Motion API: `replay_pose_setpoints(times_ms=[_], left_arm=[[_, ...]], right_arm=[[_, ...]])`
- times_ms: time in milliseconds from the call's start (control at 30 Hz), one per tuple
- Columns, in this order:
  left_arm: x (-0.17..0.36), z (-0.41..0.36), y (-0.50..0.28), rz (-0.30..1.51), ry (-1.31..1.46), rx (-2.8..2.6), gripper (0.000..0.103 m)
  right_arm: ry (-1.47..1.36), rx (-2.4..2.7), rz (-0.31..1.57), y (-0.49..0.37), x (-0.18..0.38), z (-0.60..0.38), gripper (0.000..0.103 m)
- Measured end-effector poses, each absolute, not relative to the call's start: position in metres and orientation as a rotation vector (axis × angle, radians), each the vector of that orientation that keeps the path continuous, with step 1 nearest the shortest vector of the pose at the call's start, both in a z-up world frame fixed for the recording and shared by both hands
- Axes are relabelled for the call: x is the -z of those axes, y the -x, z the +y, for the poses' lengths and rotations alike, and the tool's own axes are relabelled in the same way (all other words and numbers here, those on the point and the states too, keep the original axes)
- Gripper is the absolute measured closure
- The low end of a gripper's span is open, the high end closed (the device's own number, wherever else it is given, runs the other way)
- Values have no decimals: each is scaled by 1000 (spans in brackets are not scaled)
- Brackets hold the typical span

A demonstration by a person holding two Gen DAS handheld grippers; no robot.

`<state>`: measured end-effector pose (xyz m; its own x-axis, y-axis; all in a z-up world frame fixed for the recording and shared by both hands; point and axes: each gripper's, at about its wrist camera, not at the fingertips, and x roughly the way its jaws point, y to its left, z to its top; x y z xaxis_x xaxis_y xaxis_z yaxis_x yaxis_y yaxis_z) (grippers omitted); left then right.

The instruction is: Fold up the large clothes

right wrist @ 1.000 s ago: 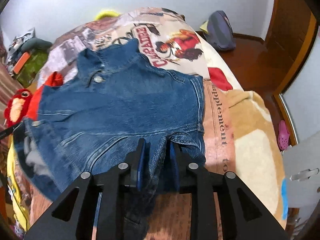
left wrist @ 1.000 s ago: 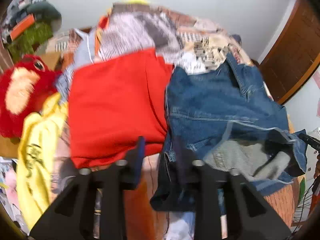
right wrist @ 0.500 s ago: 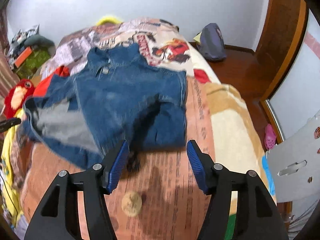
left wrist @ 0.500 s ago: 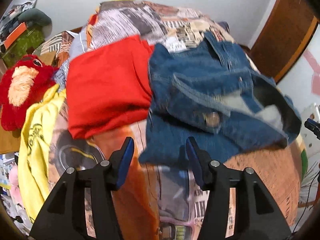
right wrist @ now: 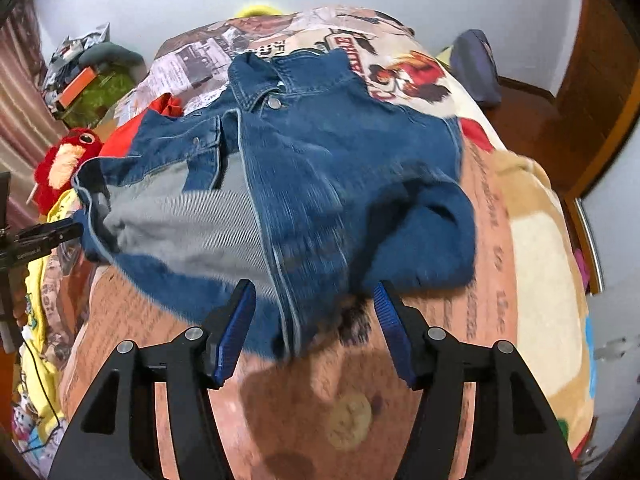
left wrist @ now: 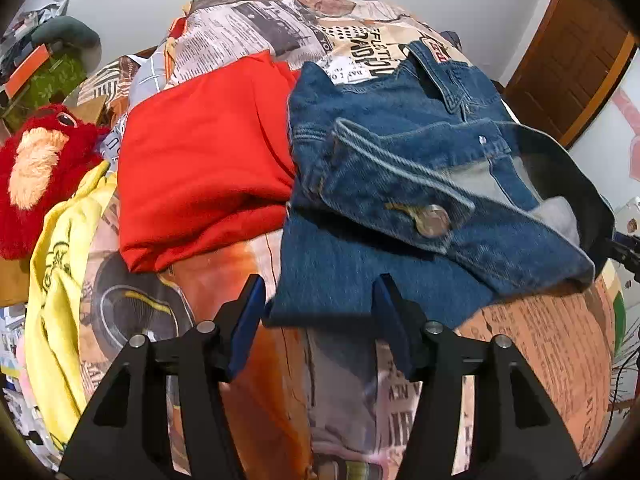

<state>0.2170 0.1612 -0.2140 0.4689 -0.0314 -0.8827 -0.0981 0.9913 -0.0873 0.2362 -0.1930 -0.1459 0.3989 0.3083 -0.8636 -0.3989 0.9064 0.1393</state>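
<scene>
Left tongs (left wrist: 318,300) stand parted, blue pads clear of cloth, their jaws having just been opening; the hem of the denim jacket (left wrist: 400,184) lies just ahead of the tips and partly between them, not pinched. Right tongs (right wrist: 314,304) likewise parted after opening, nothing gripped; the jacket's (right wrist: 320,184) lower front edge sits between the tips and just beyond, pads off it.

Jacket lies spread on the bed (right wrist: 532,280), collar away from both tongs, one front panel flipped so the grey lining shows. A cuff with a metal button (left wrist: 434,220) lies across the denim, ahead and right of the left tongs.

Red garment (left wrist: 200,164), folded, touches the jacket's edge ahead-left of the left tongs. Farther left, a yellow garment (left wrist: 60,272) drapes at the bed's side, with a red plush toy (left wrist: 36,176) beyond it. Printed newspaper-pattern bedspread (left wrist: 256,32) runs on past the clothes. A dark bag (right wrist: 476,68) sits far ahead-right of the right tongs.
</scene>
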Motion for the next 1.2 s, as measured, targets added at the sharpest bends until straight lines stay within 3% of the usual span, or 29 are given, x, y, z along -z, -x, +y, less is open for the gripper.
replay_pose_setpoints(times_ms=[333, 567, 733, 867, 1200], left_arm=[[214, 162, -253, 1070, 84, -62, 45], [219, 161, -279, 1054, 47, -94, 45], [236, 174, -296, 1084, 75, -134, 45], [241, 188, -305, 1085, 100, -168, 36], [233, 187, -315, 1076, 67, -209, 35]], right_arm=[[152, -295, 1022, -325, 130, -199, 46], [-42, -308, 1063, -391, 101, -224, 46], [-152, -366, 1111, -393, 110, -230, 46], [-186, -370, 1121, -390, 109, -247, 45], [-108, -429, 1074, -367, 87, -260, 45]])
